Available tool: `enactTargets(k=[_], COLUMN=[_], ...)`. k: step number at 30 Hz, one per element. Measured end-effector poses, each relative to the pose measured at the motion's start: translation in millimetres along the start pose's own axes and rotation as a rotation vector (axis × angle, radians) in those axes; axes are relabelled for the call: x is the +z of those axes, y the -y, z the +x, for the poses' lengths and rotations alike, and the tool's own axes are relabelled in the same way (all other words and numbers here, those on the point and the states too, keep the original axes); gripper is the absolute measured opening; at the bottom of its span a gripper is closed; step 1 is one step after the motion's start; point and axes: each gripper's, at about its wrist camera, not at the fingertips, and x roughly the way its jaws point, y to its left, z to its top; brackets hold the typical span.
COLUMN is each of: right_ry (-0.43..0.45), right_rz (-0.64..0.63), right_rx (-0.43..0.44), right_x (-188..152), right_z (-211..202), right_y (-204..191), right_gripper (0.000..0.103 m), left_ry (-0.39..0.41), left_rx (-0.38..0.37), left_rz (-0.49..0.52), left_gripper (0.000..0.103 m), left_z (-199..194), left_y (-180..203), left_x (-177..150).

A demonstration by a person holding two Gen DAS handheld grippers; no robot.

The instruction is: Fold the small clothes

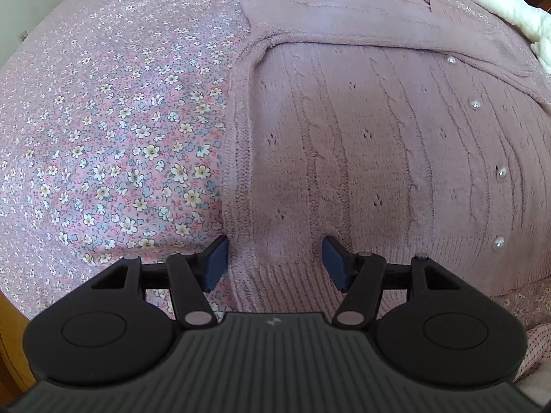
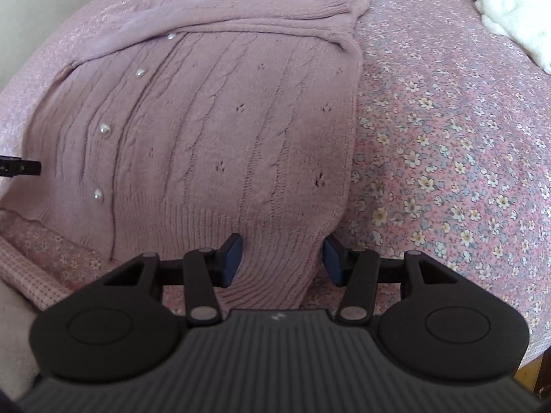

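On the floral bedspread (image 1: 113, 144) lies a small mauve cable-knit cardigan (image 1: 378, 144) with pearl buttons (image 1: 501, 173), front up, its sleeves folded across the chest. At its ribbed hem (image 2: 275, 241) both tongs stand spread, pinching nothing: the left tongs (image 1: 275, 263) straddle the hem's left corner, and the right tongs (image 2: 283, 260) straddle the right corner. Toward the bed's far right corner sits a white fluffy item (image 2: 509, 10).

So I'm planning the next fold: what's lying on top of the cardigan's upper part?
Both sleeves lie folded across the top of the pink cardigan, covering the neckline and any upper buttons. Below them, pearl buttons show.
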Motion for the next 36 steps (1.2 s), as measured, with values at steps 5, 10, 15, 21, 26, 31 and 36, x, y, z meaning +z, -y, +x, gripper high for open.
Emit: enactTargets(k=[5, 10, 15, 21, 26, 31, 36], right_ry=[0.002, 0.011, -0.003, -0.021, -0.017, -0.005, 0.031], right_rz=[-0.001, -0.007, -0.033, -0.033, -0.035, -0.031, -0.029], right_rx=[0.008, 0.016, 0.068, 0.077, 0.092, 0.128, 0.191], right_x=[0, 0, 0, 5, 4, 5, 10], right_z=[2, 3, 0, 8, 10, 6, -6], right_y=[0, 3, -1, 1, 2, 4, 5], right_gripper=[0.053, 0.051, 0.032, 0.033, 0.031, 0.018, 0.015], left_ry=[0.001, 0.015, 0.021, -0.01, -0.032, -0.082, -0.069], left_rx=[-0.006, -0.023, -0.133, -0.123, -0.13, -0.159, -0.247], left_rz=[0.003, 0.015, -0.013, -0.024, 0.035, 0.028, -0.019], left_gripper=[0.067, 0.067, 0.039, 0.041, 0.044, 0.041, 0.013], left_z=[7, 10, 2, 9, 17, 21, 12], left_y=[-1, -3, -10, -12, -8, -8, -13], left_x=[2, 1, -4, -5, 0, 8, 10])
